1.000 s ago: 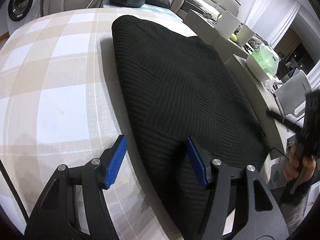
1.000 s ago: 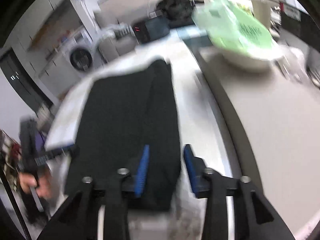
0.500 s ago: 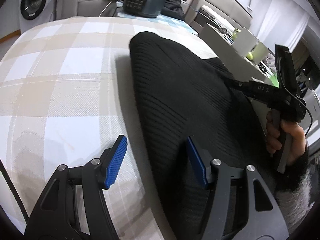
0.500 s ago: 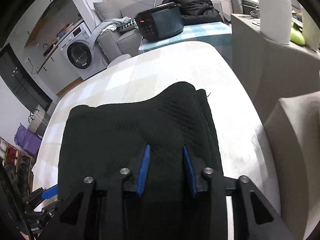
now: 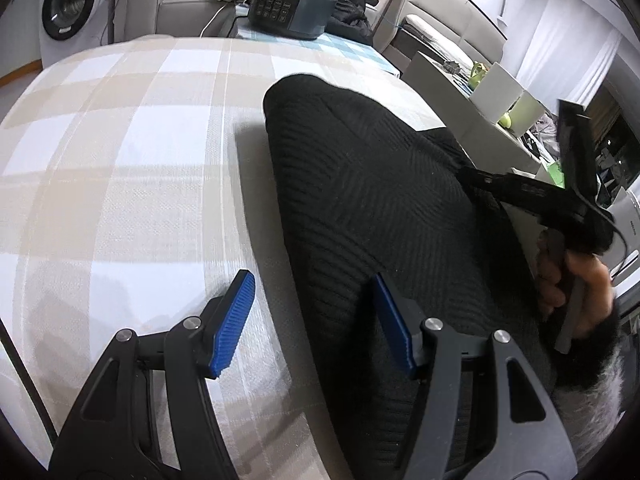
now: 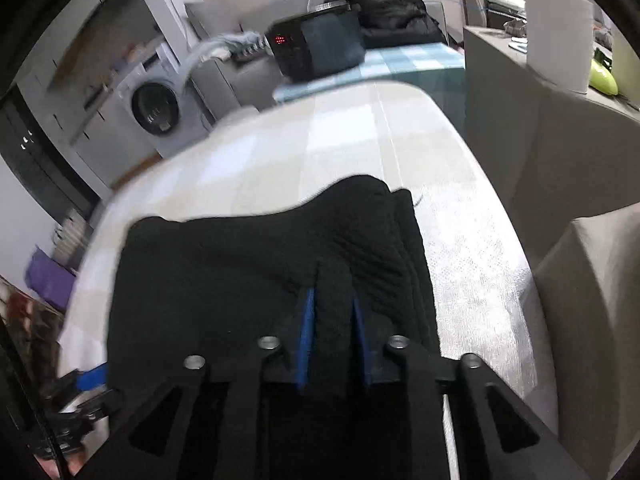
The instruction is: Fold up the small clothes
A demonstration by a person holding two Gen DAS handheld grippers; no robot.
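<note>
The black garment's [image 6: 256, 272] near edge is hidden behind the right tool [image 6: 331, 320].

Beige-and-white checked tablecloth [image 5: 120, 168] covers the table. At 11 o'clock, a white front-loading washing machine [image 5: 64, 16] against the wall. At 12, a grey sofa [image 5: 180, 12] heaped with clothes; a black appliance [image 5: 294, 8] with red display on blue-checked cloth. At 2, pale curtains [image 5: 568, 48], daylight behind.
</note>
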